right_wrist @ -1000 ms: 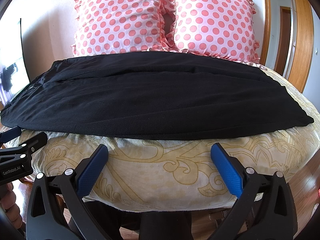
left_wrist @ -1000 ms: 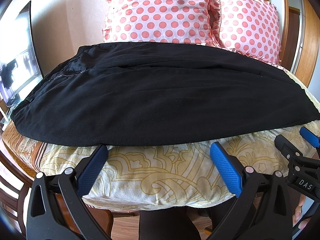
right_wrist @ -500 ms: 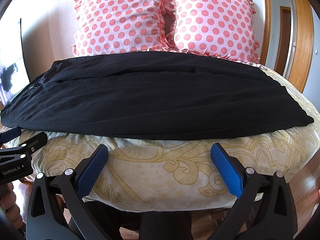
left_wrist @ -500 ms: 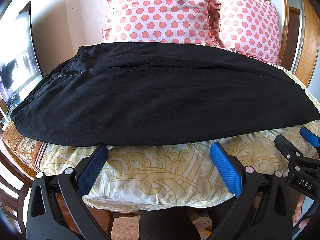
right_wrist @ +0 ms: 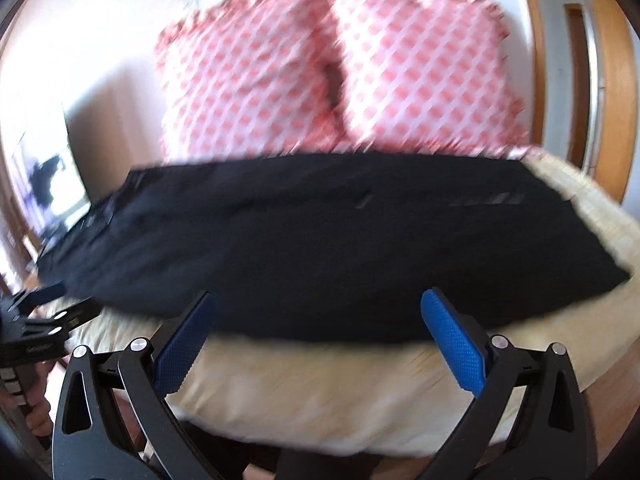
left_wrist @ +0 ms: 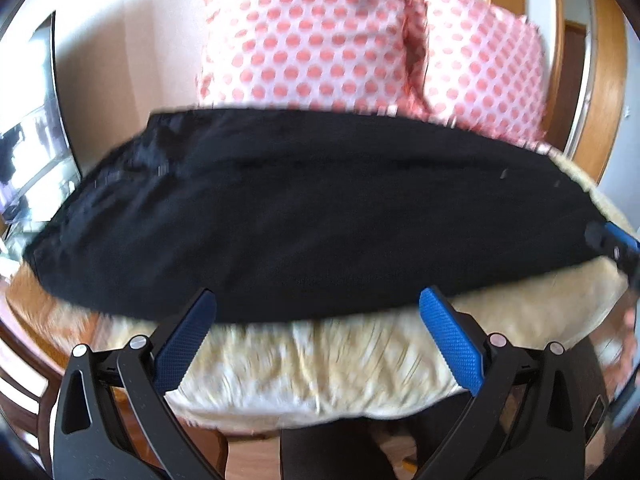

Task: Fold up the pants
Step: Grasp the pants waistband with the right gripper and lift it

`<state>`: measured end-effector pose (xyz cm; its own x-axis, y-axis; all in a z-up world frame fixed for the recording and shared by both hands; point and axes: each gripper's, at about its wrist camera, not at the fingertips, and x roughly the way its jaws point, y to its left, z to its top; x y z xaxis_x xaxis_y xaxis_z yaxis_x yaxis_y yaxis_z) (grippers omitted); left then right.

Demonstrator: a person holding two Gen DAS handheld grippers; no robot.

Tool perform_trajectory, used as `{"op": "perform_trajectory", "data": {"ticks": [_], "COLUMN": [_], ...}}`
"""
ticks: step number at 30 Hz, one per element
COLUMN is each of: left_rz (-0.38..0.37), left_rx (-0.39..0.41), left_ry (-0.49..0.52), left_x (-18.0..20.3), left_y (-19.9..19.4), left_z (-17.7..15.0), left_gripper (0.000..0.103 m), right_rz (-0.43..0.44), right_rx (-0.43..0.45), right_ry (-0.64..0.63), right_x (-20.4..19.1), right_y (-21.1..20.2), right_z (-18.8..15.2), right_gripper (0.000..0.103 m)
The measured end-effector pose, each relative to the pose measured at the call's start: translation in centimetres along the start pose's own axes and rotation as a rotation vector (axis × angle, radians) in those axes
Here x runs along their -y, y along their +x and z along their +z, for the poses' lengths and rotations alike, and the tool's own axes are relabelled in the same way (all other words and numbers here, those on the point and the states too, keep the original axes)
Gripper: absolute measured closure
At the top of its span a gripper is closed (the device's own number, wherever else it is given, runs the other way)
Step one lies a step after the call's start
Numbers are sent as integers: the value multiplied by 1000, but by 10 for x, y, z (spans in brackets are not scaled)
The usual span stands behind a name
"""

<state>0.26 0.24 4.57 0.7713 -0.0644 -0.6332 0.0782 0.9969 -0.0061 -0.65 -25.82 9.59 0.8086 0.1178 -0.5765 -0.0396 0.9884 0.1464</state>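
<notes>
Pants [left_wrist: 320, 216] near bed edge [left_wrist: 320, 368], left gripper [left_wrist: 316, 308] spread

far: two pink spotty pillows [left_wrist: 304, 40] on a white wall [left_wrist: 120, 40] | left: mirror [left_wrist: 32, 152] | right: wood door frame [left_wrist: 608, 80] | near: yellow bed cover [left_wrist: 320, 364] | light: bright daytime

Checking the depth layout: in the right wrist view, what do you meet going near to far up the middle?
Open right gripper → cream patterned bedcover → black pants → pink polka-dot pillows.
</notes>
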Motion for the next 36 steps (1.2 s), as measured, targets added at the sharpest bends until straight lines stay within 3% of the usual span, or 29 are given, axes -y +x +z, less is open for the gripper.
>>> {"op": "perform_trajectory", "data": {"ticks": [4, 6, 9, 14, 18, 20, 23, 31, 35, 36], "left_rz": [34, 74, 75, 91, 88, 84, 17, -44, -57, -59], "left_rx": [72, 78, 71, 48, 50, 52, 30, -26, -50, -52], "left_ry": [19, 27, 17, -3, -18, -22, -50, -87, -112, -118], "left_x": [3, 6, 8, 9, 7, 5, -2, -7, -12, -13], "left_y": [4, 21, 41, 77, 95, 102, 108, 121, 126, 126], "left_z": [36, 55, 72, 89, 93, 94, 95, 95, 93, 93], "left_gripper": [2, 2, 2, 2, 2, 2, 2, 2, 2, 2], "right_rz": [-83, -127, -230, -387, -489, -540, -608, -753, -846, -843], "right_rx": [-12, -38, -105, -210, -272, -284, -270, -280, -291, -282], "right_ry": [82, 140, 259, 471, 562, 592, 650, 610, 514, 521], "right_x": [53, 82, 136, 222, 265, 278, 298, 308, 297, 296], "right_y": [24, 49, 104, 192, 248, 264, 284, 314, 320, 316], "right_z": [59, 86, 126, 159, 169, 170, 172, 189, 185, 183], "right_gripper": [1, 1, 3, 21, 31, 36, 37, 37, 57, 69]}}
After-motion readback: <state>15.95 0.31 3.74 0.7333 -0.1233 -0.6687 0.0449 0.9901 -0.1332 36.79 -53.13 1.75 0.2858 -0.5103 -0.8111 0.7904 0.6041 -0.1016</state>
